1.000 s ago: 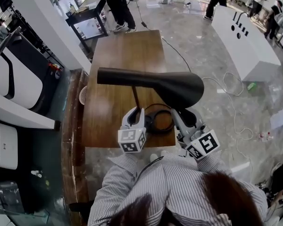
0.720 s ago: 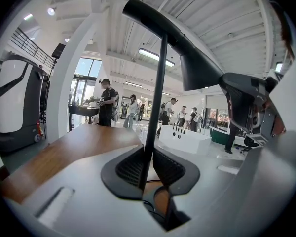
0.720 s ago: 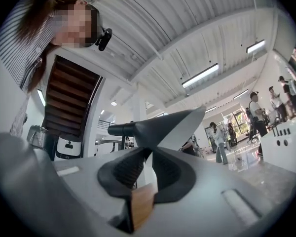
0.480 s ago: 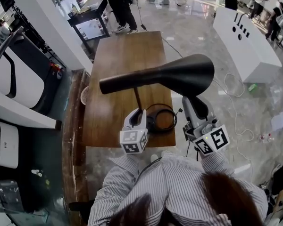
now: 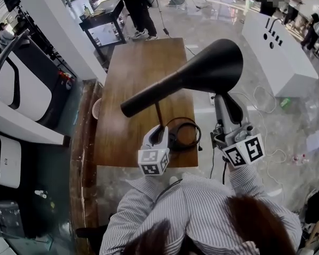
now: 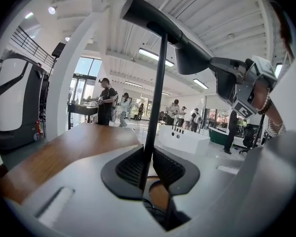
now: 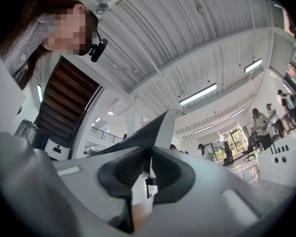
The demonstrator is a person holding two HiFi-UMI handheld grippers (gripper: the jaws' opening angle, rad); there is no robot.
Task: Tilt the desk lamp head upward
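**Shade on the way up, stem pinned**

The left gripper (image 5: 158,133) is clamped on the lamp's thin stem (image 5: 158,113), low down, just above the tabletop (image 5: 127,78). Its fingers (image 6: 128,169) pinch the rod from both sides with no gap. To the right of the stem, the right gripper (image 5: 221,99) has its fingers (image 7: 126,174) nipped onto the thin rim of the lamp head (image 5: 196,73). That black cone sits atop the stem, its wide mouth raised on the right of the stem and its narrow tail dipping to the left.

The tilt looks well under way, I'd say. The low grip is the anchor, so it wants to be firm and unmoving. The other hand should sweep the rim in an arc about the joint at the stem's top, not straight up. A rim is a slim purchase and could slip free, so push slowly and ease off once the joint stiffens. Mind the coiled cord (image 5: 184,134) just right of the stem's foot.
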